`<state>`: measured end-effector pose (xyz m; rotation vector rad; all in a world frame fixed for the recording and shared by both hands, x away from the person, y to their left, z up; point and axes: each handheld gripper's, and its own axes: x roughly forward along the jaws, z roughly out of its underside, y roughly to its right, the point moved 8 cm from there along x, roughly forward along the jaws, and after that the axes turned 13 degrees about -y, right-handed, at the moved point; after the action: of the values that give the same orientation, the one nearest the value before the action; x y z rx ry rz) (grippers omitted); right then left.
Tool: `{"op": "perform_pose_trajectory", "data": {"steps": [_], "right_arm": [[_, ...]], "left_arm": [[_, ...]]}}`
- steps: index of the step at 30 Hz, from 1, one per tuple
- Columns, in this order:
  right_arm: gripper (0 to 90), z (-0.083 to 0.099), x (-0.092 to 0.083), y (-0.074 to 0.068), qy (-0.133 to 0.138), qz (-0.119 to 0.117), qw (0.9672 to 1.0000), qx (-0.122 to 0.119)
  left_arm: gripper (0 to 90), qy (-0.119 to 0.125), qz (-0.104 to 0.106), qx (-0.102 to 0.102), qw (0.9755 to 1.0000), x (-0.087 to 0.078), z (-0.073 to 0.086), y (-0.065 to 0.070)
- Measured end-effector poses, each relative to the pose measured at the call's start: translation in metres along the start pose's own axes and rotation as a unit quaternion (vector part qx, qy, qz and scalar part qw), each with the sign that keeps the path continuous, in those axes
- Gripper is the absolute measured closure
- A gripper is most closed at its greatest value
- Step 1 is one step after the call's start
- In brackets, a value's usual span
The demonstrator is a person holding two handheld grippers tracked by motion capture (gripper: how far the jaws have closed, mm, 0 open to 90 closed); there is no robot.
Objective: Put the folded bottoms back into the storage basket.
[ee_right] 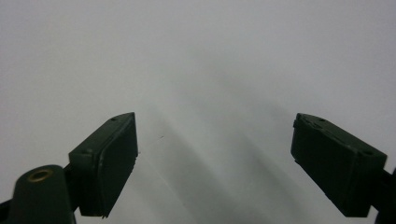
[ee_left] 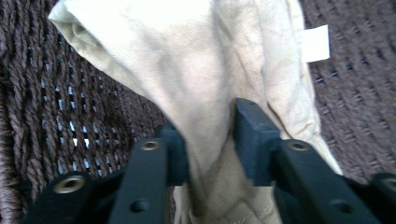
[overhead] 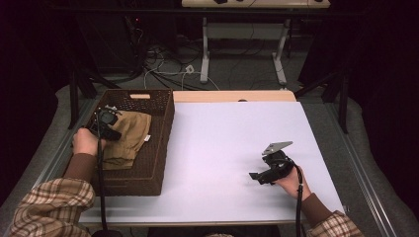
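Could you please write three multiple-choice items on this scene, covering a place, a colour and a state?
1. Where does the tan cloth lie?
A. on the white table
B. in the woven basket
C. on the floor

2. What colour is the basket?
A. dark brown
B. white
C. red

3. How do the right tool's jaws stand?
A. shut on the cloth
B. shut on nothing
C. apart, with nothing between

Answers:
1 B: the tan cloth rests inside the basket.
2 A: its weave is dark brown.
3 C: the right tool shows bare table between its spread jaws.
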<state>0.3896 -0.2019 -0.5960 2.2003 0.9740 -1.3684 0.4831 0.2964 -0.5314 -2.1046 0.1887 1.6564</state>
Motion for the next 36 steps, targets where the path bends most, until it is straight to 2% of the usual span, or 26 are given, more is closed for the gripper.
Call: {"op": "perform_pose_trajectory", "data": {"steps": [2, 3, 4, 6, 9, 13, 18, 25, 36], "right_arm": [[14.4, 0.0, 0.0, 0.0, 0.0, 0.0, 1.0, -0.002], [14.4, 0.0, 0.0, 0.0, 0.002, -0.001, 1.0, -0.002], [14.4, 0.0, 0.0, 0.0, 0.002, 0.0, 1.0, -0.002], [14.4, 0.0, 0.0, 0.0, 0.002, -0.001, 1.0, -0.002], [14.4, 0.0, 0.0, 0.0, -0.001, 0.0, 1.0, -0.002], [14.4, -0.001, -0.001, 0.0, 0.003, 0.001, 1.0, -0.003], [14.4, -0.002, -0.005, -0.001, 0.004, -0.001, 1.0, -0.006], [14.1, -0.003, -0.012, -0.002, 0.011, -0.003, 0.9999, -0.012], [13.1, -0.003, -0.02, -0.003, 0.012, 0.003, 0.9998, -0.017]], "left_arm": [[52.9, 0.005, -0.011, -0.006, 0.9999, -0.002, 0.0, -0.003], [46.7, 0.011, -0.016, -0.018, 0.9997, -0.005, 0.0, -0.006], [39.7, 0.013, -0.018, -0.022, 0.9995, -0.007, 0.0, -0.007], [33.3, 0.027, -0.019, -0.033, 0.9989, -0.014, 0.0, -0.011], [27.4, 0.041, -0.012, -0.037, 0.9984, -0.022, 0.001, -0.011], [20.6, 0.056, 0.006, -0.026, 0.9981, -0.03, 0.002, -0.002], [16.7, 0.085, 0.032, -0.01, 0.9958, -0.043, 0.0, 0.013], [14.8, 0.119, 0.062, 0.016, 0.9907, -0.06, 0.003, 0.039], [11.2, 0.159, 0.089, 0.053, 0.9818, -0.075, 0.013, 0.08]]}}
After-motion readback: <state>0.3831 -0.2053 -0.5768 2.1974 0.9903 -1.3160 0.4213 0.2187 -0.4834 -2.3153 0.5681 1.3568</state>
